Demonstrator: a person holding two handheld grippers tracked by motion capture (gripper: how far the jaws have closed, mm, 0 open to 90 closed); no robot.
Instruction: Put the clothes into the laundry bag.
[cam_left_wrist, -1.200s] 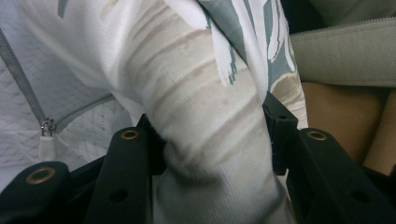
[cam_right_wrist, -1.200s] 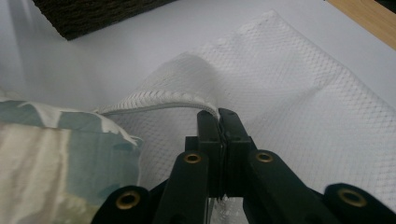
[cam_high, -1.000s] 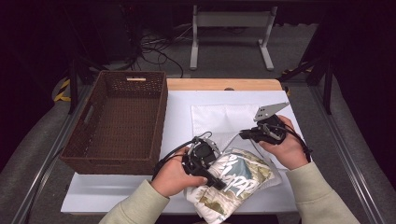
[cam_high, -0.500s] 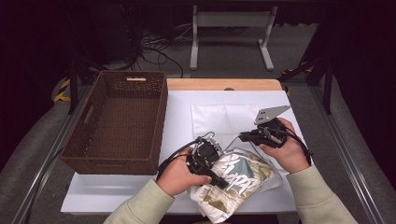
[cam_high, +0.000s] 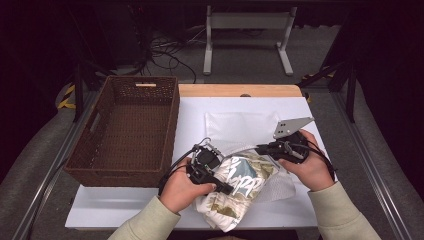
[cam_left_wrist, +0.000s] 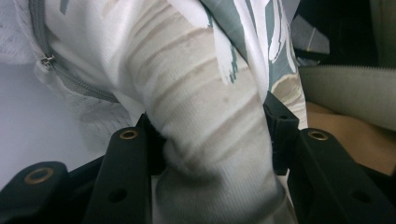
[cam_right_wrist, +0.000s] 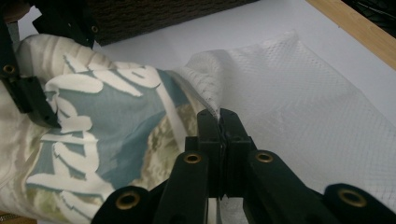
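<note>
Two claws share the work: the left claw (cam_high: 226, 188) clamps the folded shirt (cam_high: 240, 187) at the table's (cam_high: 125, 207) near edge, while the right claw (cam_right_wrist: 219, 122) pinches the mesh bag's (cam_high: 240, 127) rim. The bag's mouth lies just right of the shirt, whose long axis points into it.

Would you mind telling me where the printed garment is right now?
In the high view, the printed garment lies at the near edge of the table, right of the wicker basket, clamped in the left gripper, half inside the mesh bag.
</note>
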